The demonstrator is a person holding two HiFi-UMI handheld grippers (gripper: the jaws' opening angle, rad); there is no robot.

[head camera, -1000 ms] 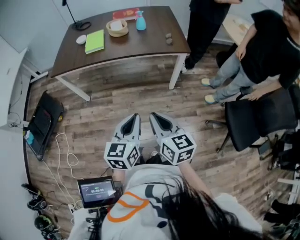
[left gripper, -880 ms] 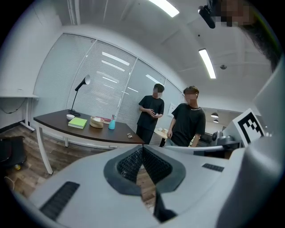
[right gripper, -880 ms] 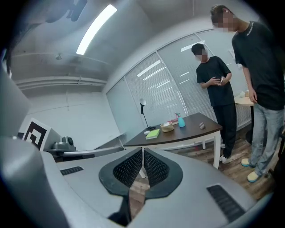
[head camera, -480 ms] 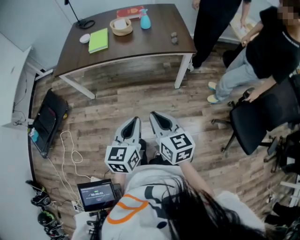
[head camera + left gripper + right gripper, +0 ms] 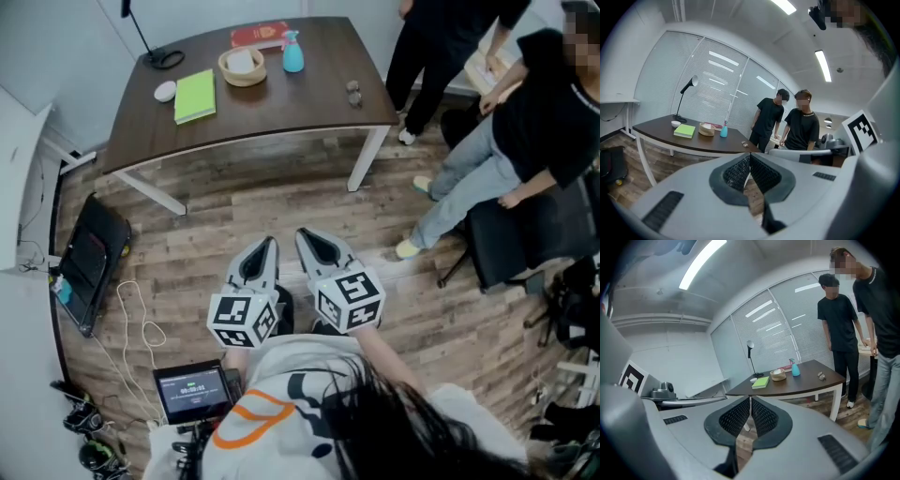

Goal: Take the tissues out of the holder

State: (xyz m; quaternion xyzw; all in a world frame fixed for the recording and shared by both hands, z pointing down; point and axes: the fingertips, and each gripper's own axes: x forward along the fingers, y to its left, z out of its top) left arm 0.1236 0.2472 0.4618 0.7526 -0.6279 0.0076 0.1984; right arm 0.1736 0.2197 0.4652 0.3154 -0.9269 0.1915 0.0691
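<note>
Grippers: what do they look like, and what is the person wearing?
The left gripper and right gripper are pale grey shells with dark meshy pads. Each carries a cube of black-and-white square markers. The top worn is white with orange print.

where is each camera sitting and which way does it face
Head view: on the person's head, facing steeply down at the floor; shows hair, left gripper and right gripper.
Left gripper view: on the left gripper, facing along its shut jaws toward the table; right gripper's cube at right.
Right gripper view: on the right gripper, same heading; left gripper's cube at left.
Shared: all three show the table and green notebook.
</note>
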